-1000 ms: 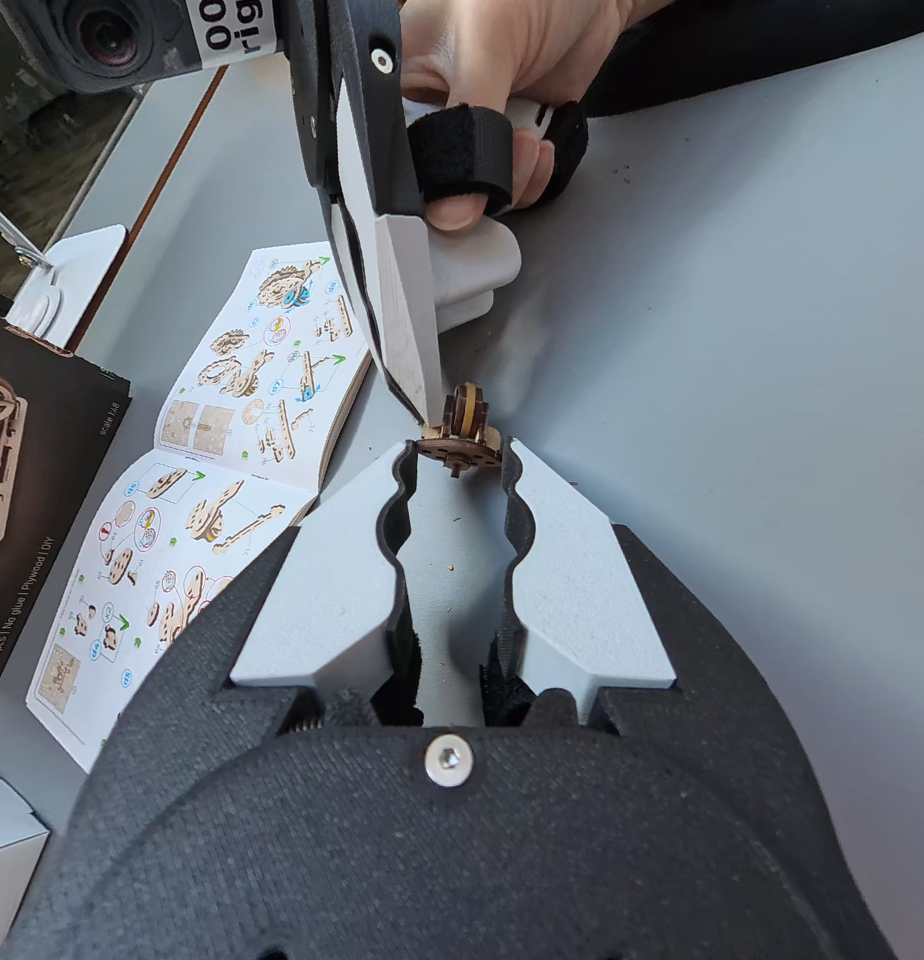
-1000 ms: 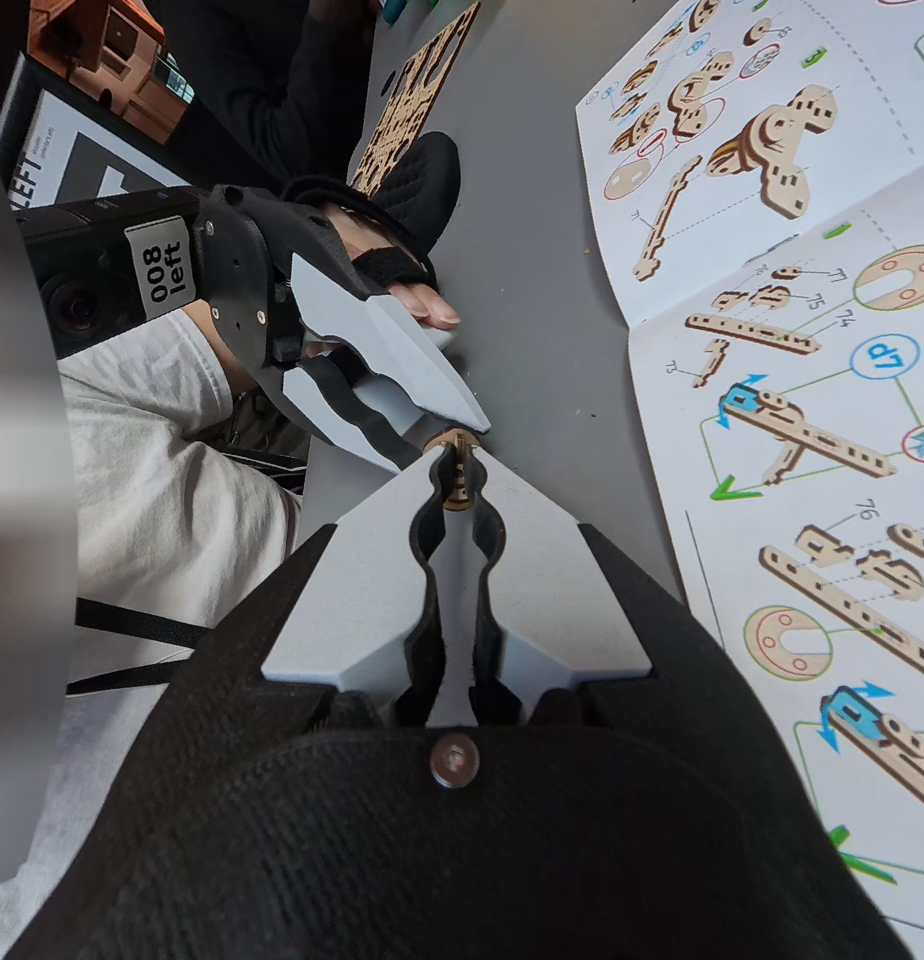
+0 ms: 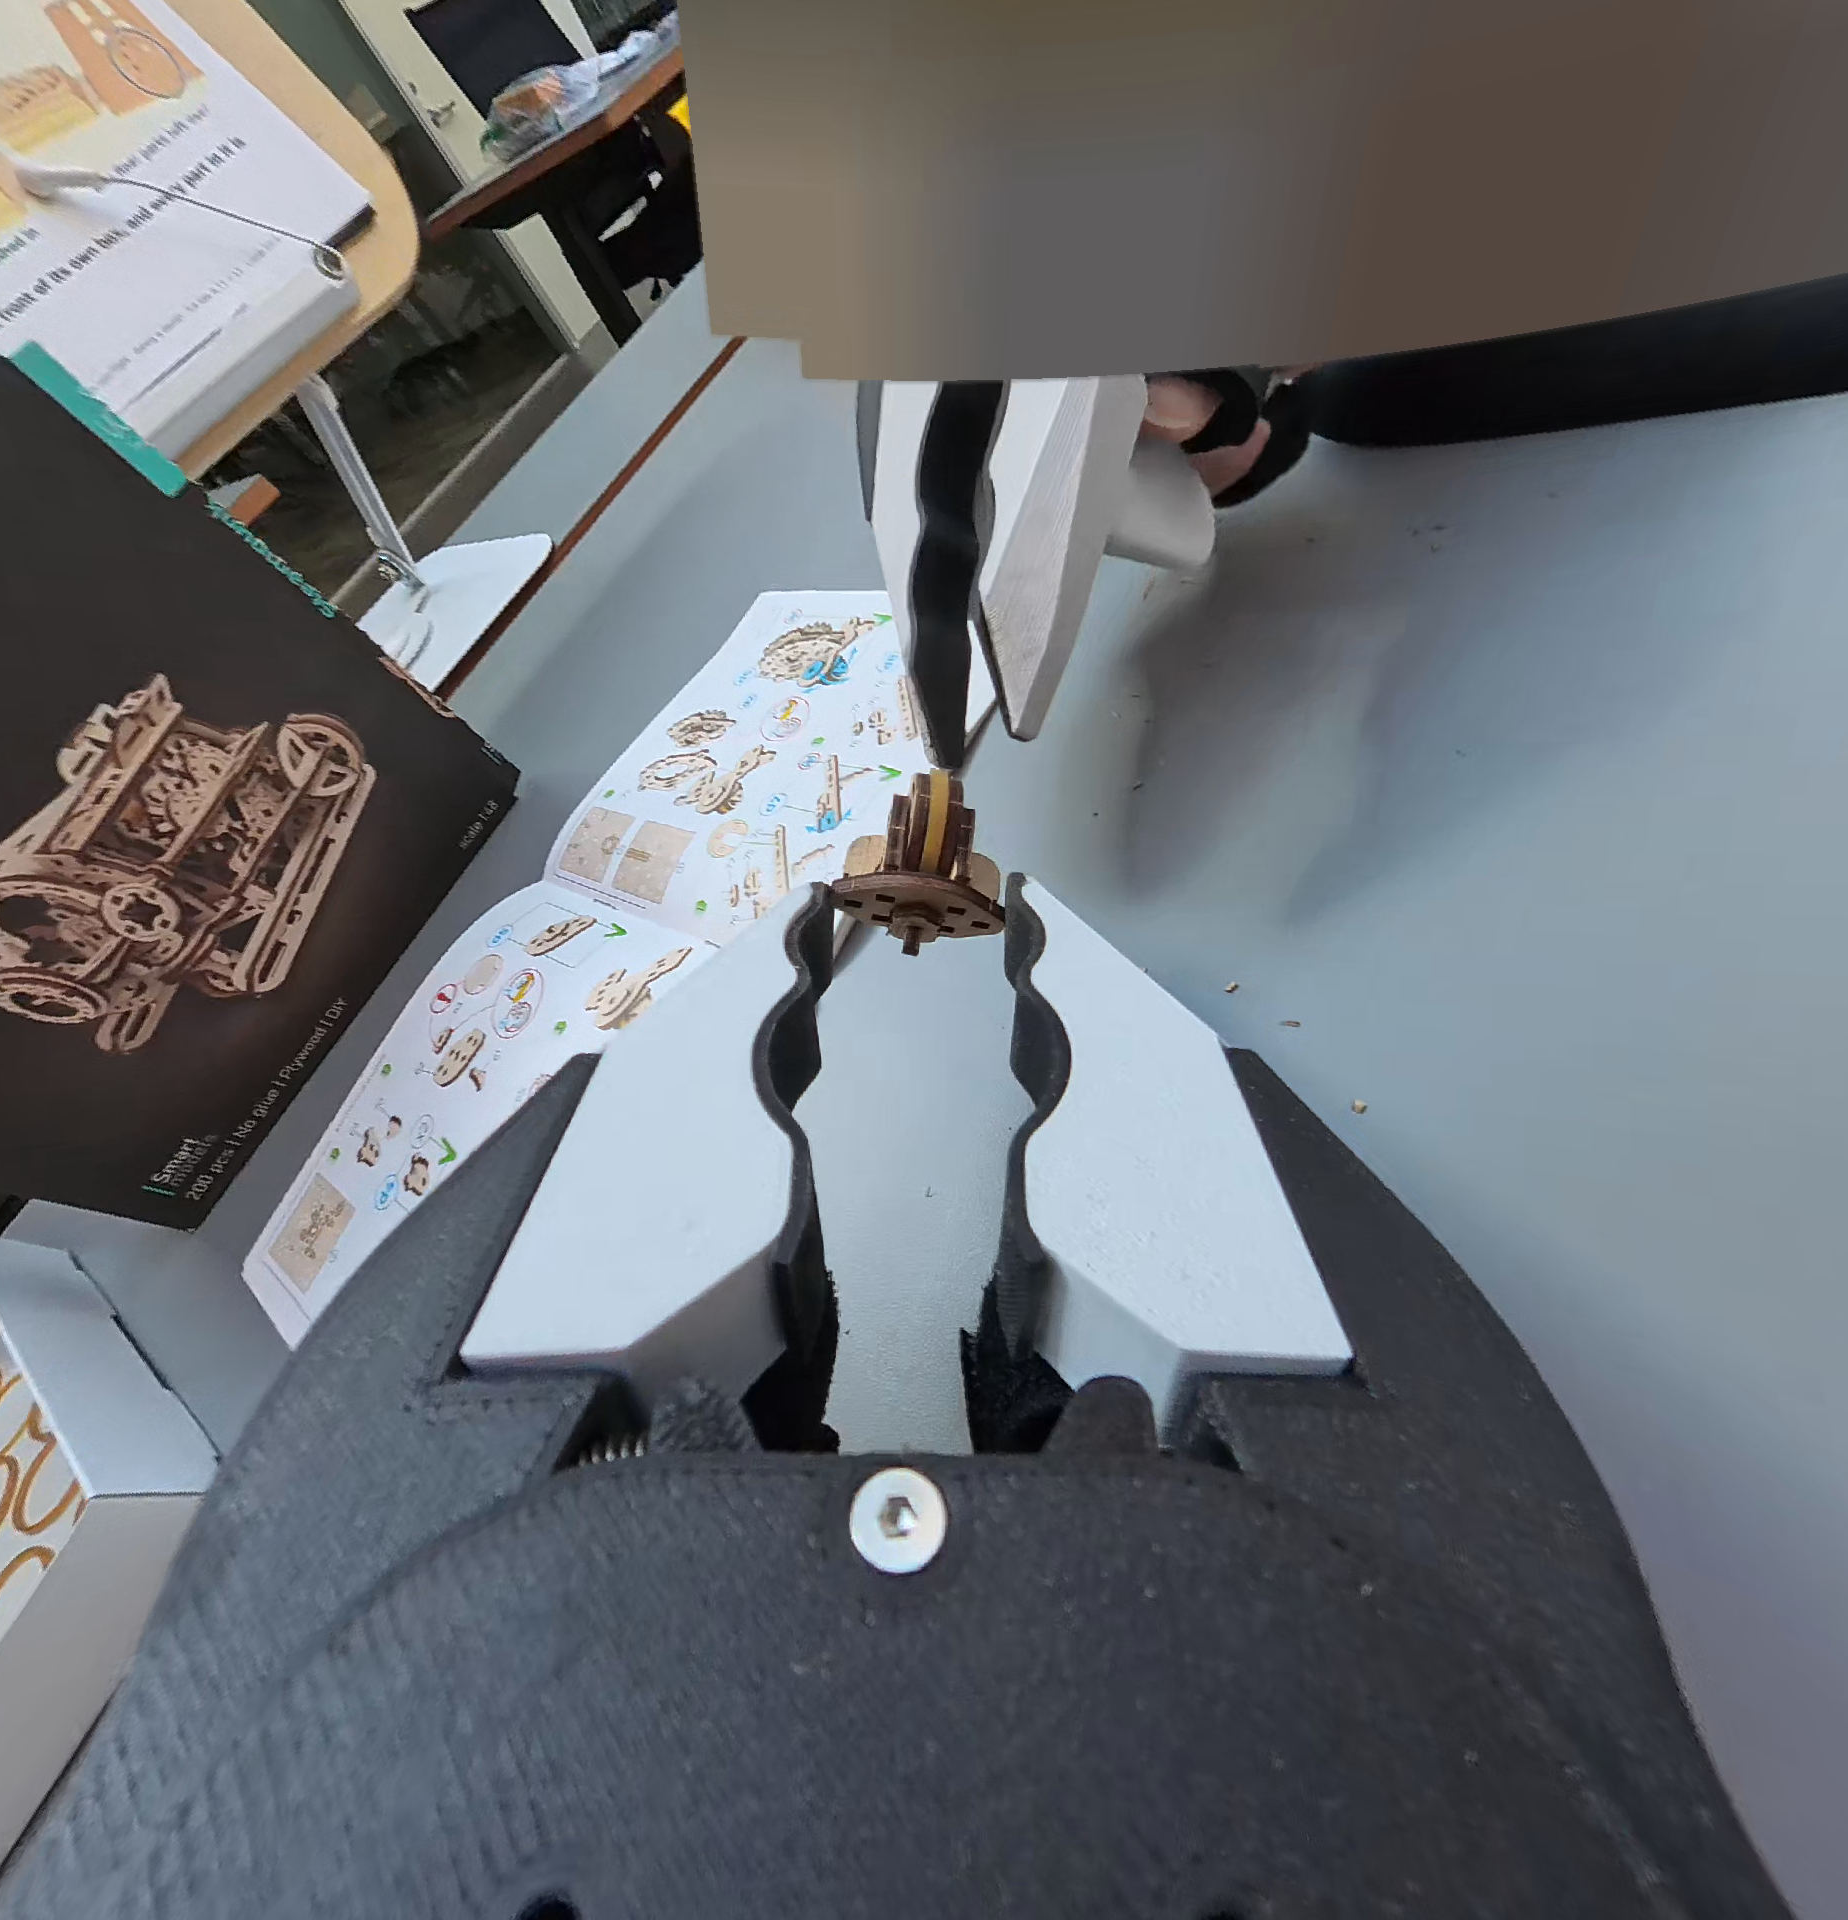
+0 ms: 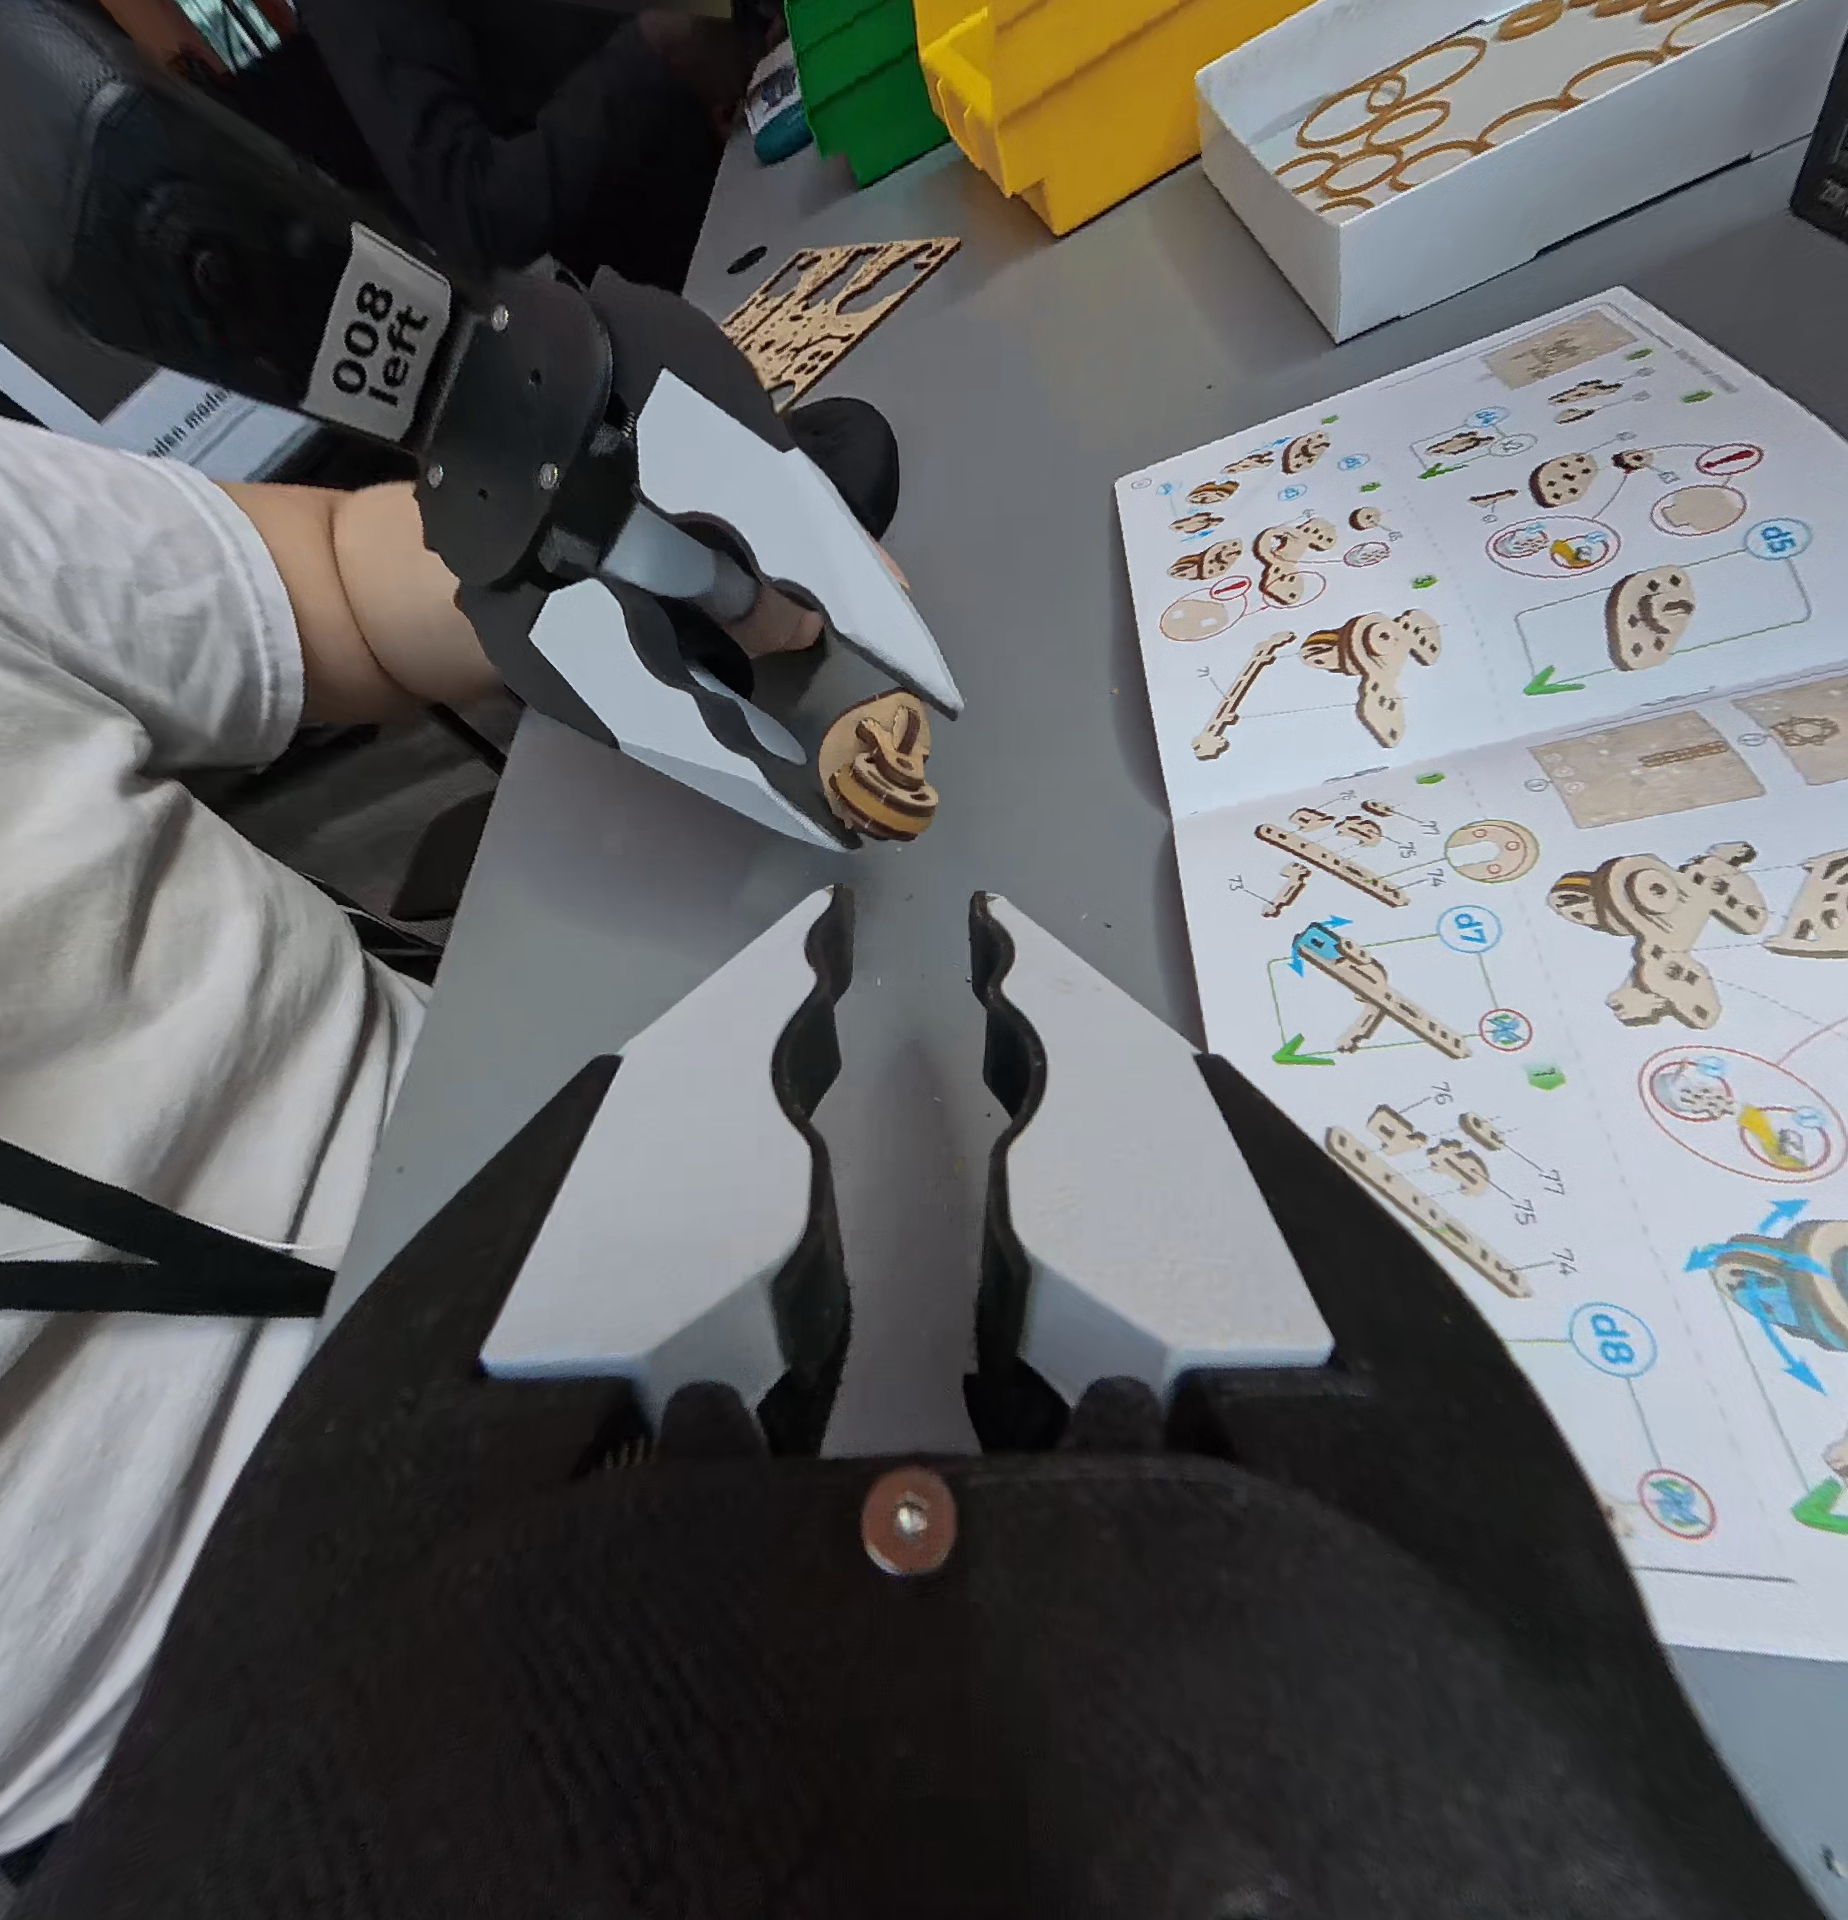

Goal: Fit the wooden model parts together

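Item: wooden model assembly (image 3: 920, 868), a small round slotted disc with an upright stack of plywood rings and a yellowish band on top and a short peg below, clamped by the disc's edge between the tips of my left gripper (image 3: 915, 894), above the grey surface (image 3: 1522, 935). In the right wrist view the same assembly (image 4: 878, 774) sits at the tips of the left gripper (image 4: 889, 769), tilted so the disc faces that camera (the jaws part behind the piece but close on it at the tips). Item: my right gripper (image 4: 904, 899), jaws apart with nothing between them, only bare surface (image 4: 1003, 416) showing through the gap; its tips lie just short of the assembly, not touching it. From the left wrist view the right gripper (image 3: 977, 743) hangs point-down just above the ring stack, whether it touches I cannot tell. Item: open instruction booklet (image 4: 1522, 883) with printed diagrams, flat on the surface to the right of my right gripper; seen also as the booklet (image 3: 629, 935) left of my left gripper. Item: dark product box (image 3: 203, 831) bearing a picture of a wooden model, standing left of the booklet. Item: white tray (image 4: 1471, 177) holding a cut plywood sheet, at the far right. Item: yellow bin (image 4: 1055, 114) and green bin (image 4: 868, 94) beside it. Item: punched-out plywood sheet (image 4: 826, 301), lying flat beyond the left gripper.
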### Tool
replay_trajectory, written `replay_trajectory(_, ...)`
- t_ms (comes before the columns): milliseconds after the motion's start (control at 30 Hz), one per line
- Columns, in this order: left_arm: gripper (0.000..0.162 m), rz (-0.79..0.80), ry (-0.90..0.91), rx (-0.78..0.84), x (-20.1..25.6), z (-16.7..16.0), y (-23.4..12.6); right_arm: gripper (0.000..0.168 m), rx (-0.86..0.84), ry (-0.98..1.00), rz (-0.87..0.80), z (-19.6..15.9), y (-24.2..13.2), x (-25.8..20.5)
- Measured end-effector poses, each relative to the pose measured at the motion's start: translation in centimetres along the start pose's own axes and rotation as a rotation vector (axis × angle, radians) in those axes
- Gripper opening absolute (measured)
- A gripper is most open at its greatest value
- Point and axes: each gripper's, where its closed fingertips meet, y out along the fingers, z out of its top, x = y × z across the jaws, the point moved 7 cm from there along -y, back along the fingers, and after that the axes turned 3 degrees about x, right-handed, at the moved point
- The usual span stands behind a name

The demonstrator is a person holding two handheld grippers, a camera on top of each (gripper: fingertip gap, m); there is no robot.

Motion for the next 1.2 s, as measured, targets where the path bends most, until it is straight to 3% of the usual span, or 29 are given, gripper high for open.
replay_trajectory(200, 0.031, 0.088, 0.003, 0.082, -0.8, 1.0, -0.7, 0.012, 0.154, 0.244, 0.087, 0.9, 0.7, -0.6)
replay_trajectory(967, 0.031, 0.120, -0.009, 0.143, -0.8, 1.8, -0.7, 0.001, 0.233, 0.328, 0.116, 1.2, 1.7, -1.2)
replay_trajectory(1200, 0.033, 0.121, 0.061, 0.129, -0.4, 1.7, -0.6, 0.001, 0.209, 0.355, 0.137, 0.9, 1.6, -1.0)
